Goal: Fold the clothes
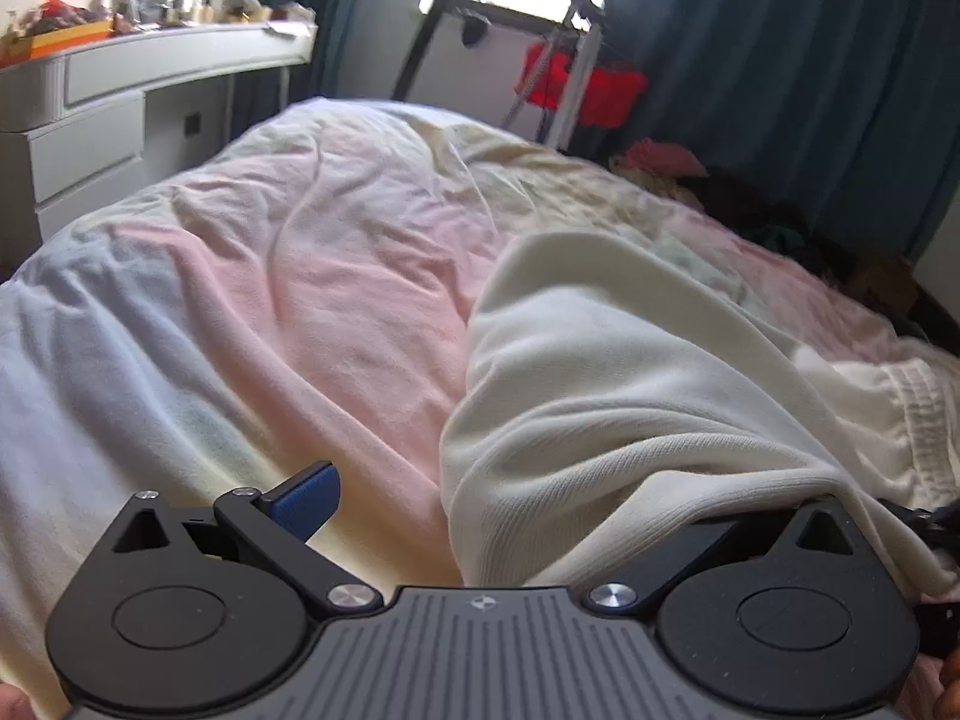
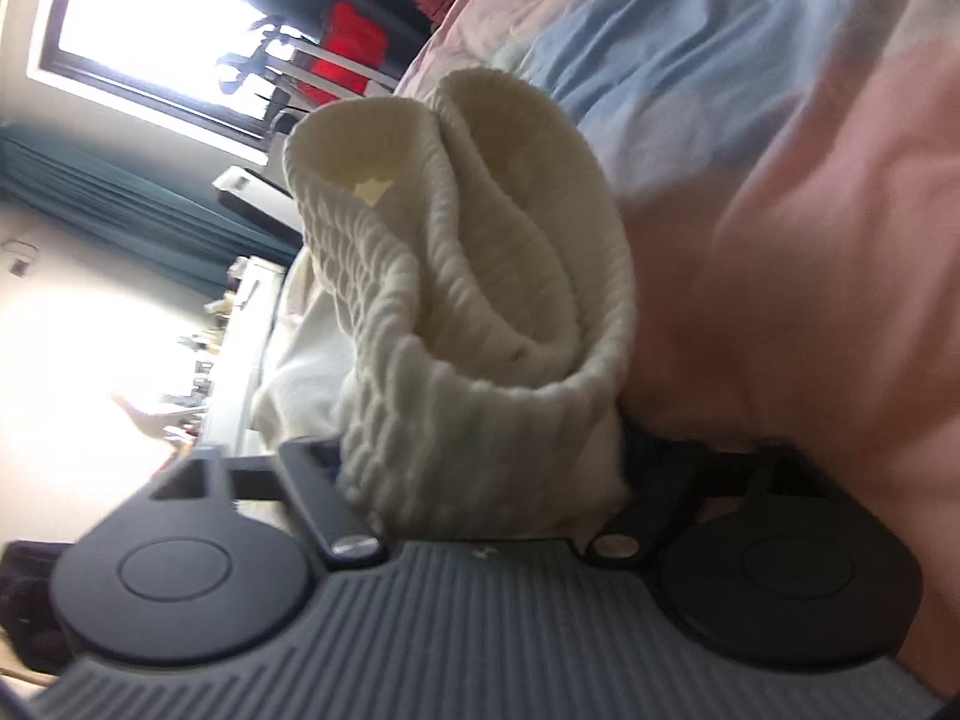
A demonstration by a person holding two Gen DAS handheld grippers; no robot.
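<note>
Cream garment on bed, both grippers at it; no readable writing.
Left gripper [image 1: 558, 510]: jaws wide apart, cream garment [image 1: 630, 396] draped over right finger. Right gripper [image 2: 480, 468]: half-open, clamped on bunched ribbed cuff [image 2: 480, 300], bed [image 2: 810, 210] to its right.

Black tongs [image 1: 558, 510], ribbed grey body, silver screws, blue fingertip pad [image 1: 303, 501]

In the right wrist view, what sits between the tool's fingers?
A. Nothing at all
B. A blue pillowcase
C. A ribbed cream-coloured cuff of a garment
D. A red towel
C: a thick ribbed cream cuff bunches up from between the fingers of the right tool, above the pink and blue bedcover.
</note>
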